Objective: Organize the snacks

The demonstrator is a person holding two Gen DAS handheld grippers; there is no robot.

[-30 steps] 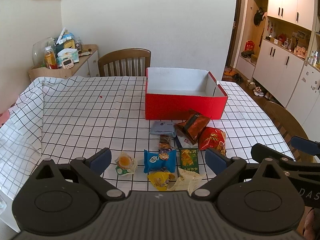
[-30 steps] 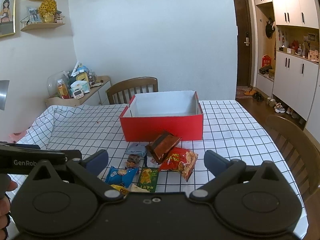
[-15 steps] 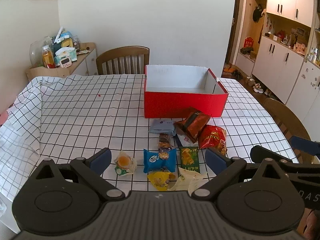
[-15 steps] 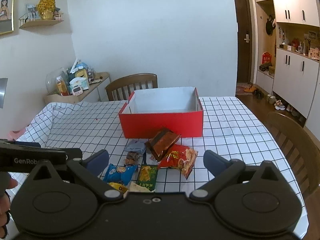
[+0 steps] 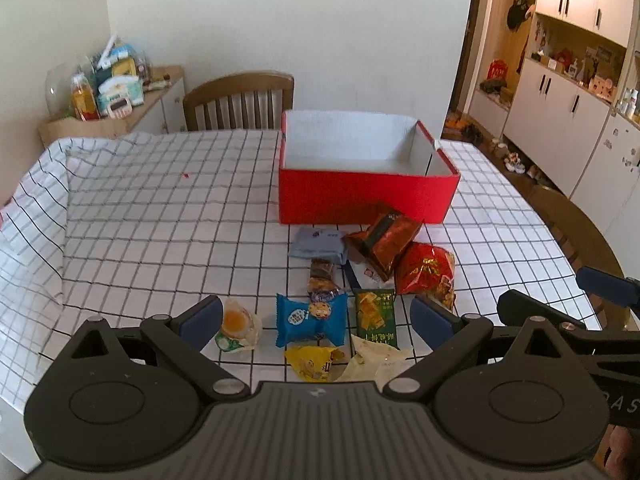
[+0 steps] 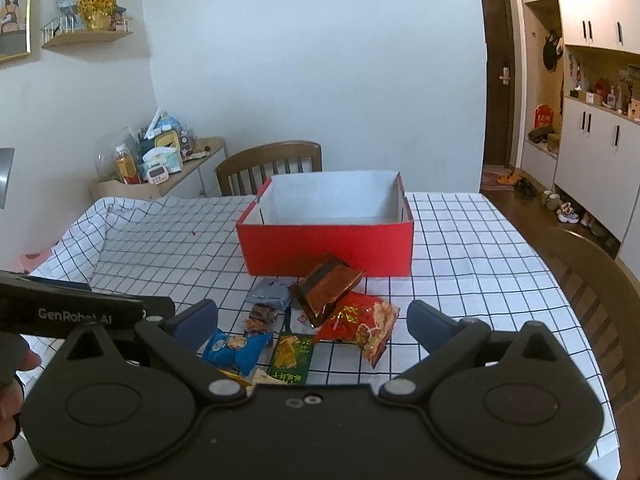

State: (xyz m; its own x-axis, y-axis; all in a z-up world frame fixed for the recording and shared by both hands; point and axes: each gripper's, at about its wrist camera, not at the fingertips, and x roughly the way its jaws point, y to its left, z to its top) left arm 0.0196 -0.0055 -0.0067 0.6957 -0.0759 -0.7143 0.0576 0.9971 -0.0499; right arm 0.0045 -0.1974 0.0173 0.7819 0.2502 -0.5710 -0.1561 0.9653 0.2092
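Red box (image 5: 366,200) sits empty behind the snack pile (image 5: 352,296) on your checked tabletop (image 5: 160,220), both your left tool (image 5: 316,320) and right tool (image 6: 312,322) spread apart, holding nothing.

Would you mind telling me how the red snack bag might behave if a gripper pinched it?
The red snack bag looks puffed and crinkled, so it is probably light and would likely give under the pinch. Its glossy film may slip. It lies flat on the tablecloth, so rolling seems unlikely.
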